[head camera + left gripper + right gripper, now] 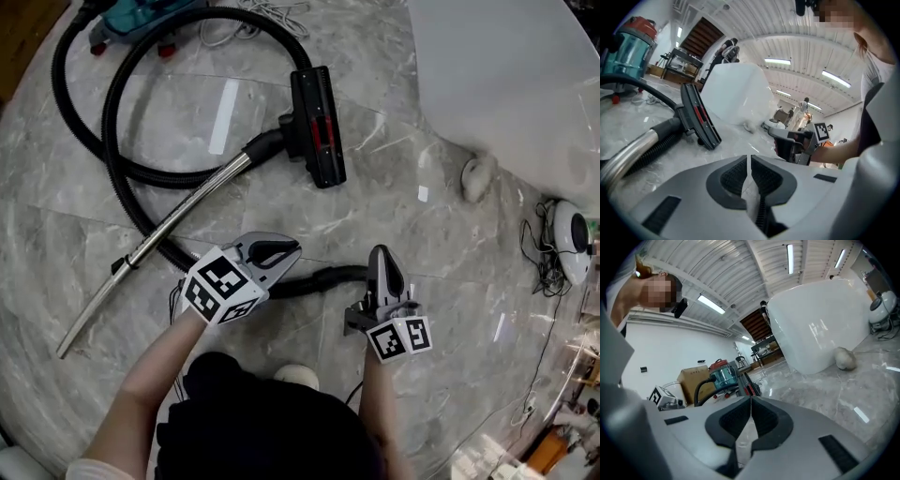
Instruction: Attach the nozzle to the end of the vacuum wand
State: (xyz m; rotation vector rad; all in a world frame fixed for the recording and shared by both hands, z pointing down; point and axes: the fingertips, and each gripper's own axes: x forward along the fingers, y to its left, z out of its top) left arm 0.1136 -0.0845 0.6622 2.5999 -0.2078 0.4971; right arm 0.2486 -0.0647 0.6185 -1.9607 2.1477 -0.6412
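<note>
The wand lies slantwise on the floor, its bare end low at the left. Its upper end meets the black neck of the nozzle. From the left gripper view the tube runs right into that neck, but I cannot tell whether the joint is locked or only butted. The hose loops round behind and passes under the hands.

The left gripper hovers low over the hose, well short of the nozzle, fingers pressed together on nothing. The right gripper sits just beyond, beside the hose's stiff end, and its fingers are likewise together and empty.

To do this well, I'd spread both sets of fingers first. One should pinch the wand close to the joint, the other the nozzle's neck rather than its wide head. Then keep the two in line and push straight along the tube until it seats, since a skewed push would likely jam or roll the wand away.
</note>
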